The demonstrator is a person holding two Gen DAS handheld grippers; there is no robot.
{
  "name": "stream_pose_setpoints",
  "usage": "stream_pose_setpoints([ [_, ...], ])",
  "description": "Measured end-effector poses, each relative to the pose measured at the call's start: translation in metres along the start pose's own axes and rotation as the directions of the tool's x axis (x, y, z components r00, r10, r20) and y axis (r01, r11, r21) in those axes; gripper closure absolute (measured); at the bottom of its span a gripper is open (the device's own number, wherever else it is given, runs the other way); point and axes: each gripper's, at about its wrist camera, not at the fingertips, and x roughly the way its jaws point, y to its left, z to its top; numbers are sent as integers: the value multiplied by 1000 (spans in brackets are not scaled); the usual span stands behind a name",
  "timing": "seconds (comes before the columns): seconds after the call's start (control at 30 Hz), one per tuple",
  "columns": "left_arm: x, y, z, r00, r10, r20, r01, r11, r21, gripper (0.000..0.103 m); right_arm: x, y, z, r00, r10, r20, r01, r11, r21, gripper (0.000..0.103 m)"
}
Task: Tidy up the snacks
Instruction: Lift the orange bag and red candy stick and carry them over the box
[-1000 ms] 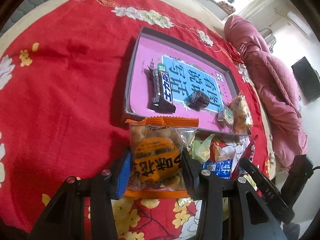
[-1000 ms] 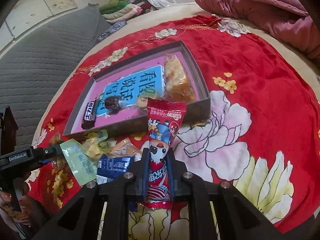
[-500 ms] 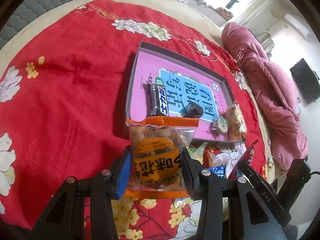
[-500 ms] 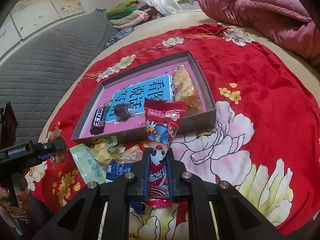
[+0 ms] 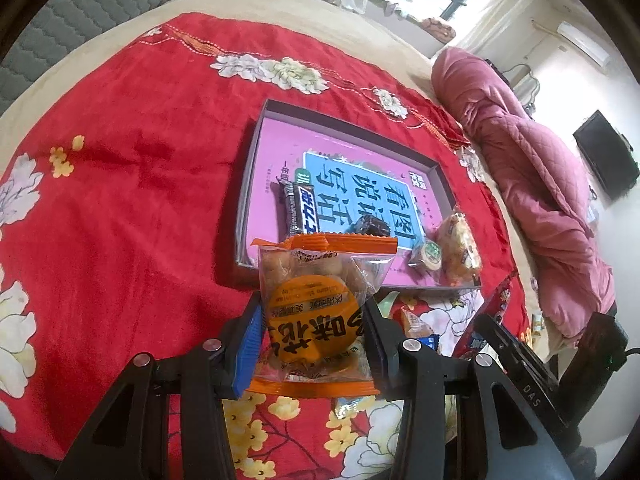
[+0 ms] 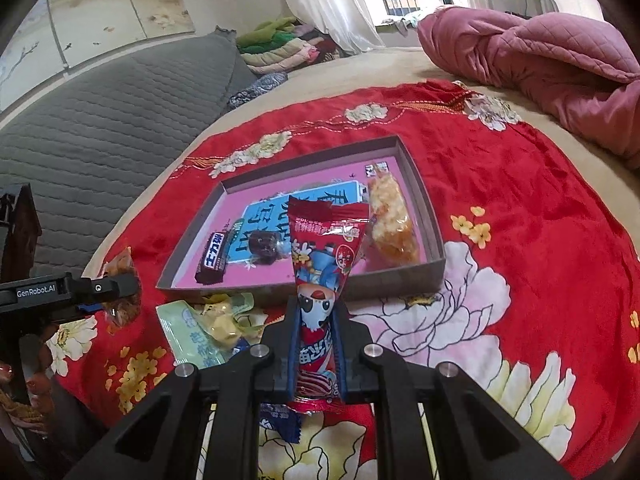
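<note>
Both hands have a snack clamped now. The left gripper (image 5: 314, 332) jaws pinch the orange pastry bag (image 5: 316, 320), and it's higher off the bed than a second ago, so it looks ready to go in. The right gripper (image 6: 318, 344) jaws squeeze the red packet (image 6: 320, 280). Both point down toward the tray (image 5: 256, 168) just past the jaws; loose snacks (image 6: 208, 328) lie below.

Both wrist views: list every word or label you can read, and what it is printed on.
"GenRobot.AI": side of the left gripper.
"DAS": body of the right gripper.
"看图说话": blue panel in the pink tray, upside down.
"士力架": dark candy bar.
Orange snack pack: large characters only partly legible.
Red snack pack: print too small.
</note>
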Motion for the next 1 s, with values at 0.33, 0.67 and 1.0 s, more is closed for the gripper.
stream_pose_setpoints([
  [0.33, 2, -9, 3, 1000, -1, 6, 0, 1000, 22, 56, 1, -2, 7, 998, 50, 29, -51, 998, 36, 89],
  [0.67, 9, -18, 8, 1000, -4, 3, 4, 999, 33, 56, 4, 5, 12, 997, 53, 49, -54, 998, 12, 89],
  [1.0, 15, -24, 15, 1000, 1, 5, -1, 999, 38, 56, 8, 10, 19, 996, 65, 68, -64, 998, -9, 89],
])
